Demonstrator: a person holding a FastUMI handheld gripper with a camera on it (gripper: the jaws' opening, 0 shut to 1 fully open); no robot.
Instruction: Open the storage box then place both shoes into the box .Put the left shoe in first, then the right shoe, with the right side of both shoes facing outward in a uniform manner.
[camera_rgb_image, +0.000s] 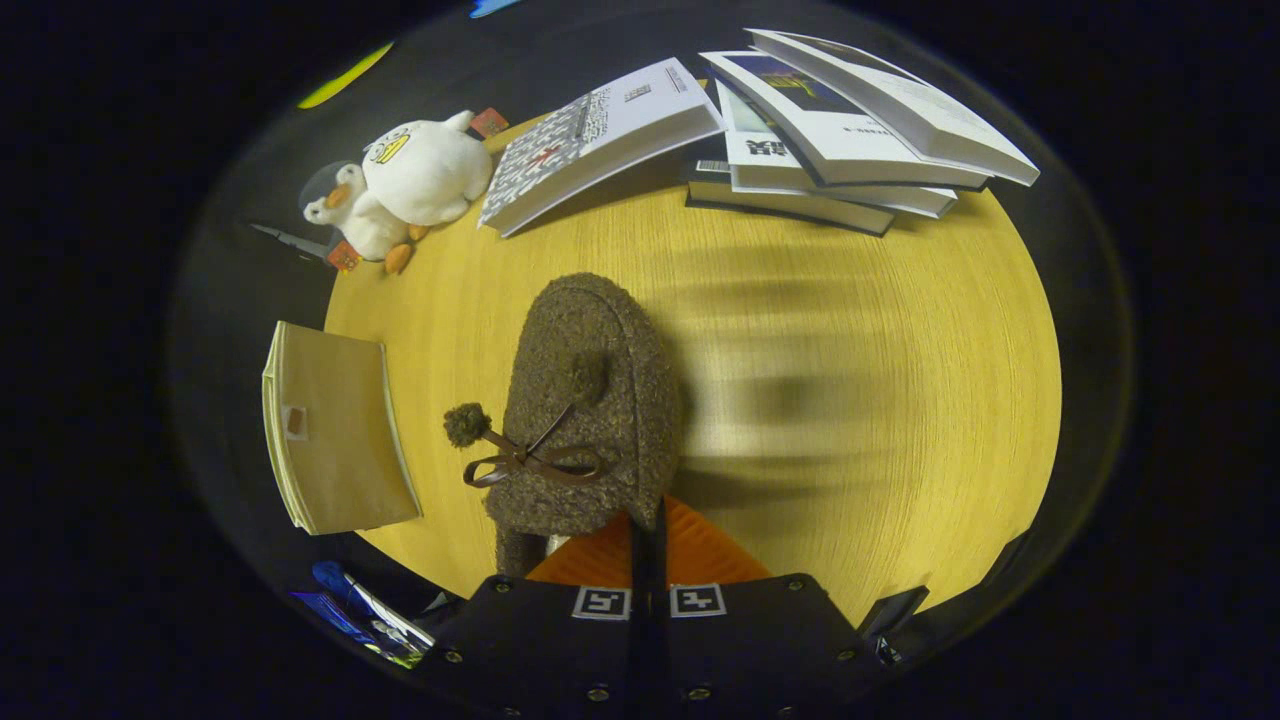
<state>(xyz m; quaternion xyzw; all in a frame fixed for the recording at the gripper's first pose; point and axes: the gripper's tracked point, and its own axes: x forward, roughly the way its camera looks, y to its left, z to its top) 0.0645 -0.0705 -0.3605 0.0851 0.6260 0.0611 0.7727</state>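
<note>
A fuzzy brown shoe (590, 400) with a dark ribbon bow and pompoms hangs in front of me above the round wooden table (860, 400), toe pointing away. My gripper (648, 535) is shut on the shoe's heel edge, with both fingers pressed together around it. The shoe's shadow falls on the tabletop to its right.
A tan flat folder-like item (335, 430) lies at the table's left edge. Two white plush birds (405, 180) sit at the far left. An open book (590, 140) and a stack of books (850, 130) lie at the far side.
</note>
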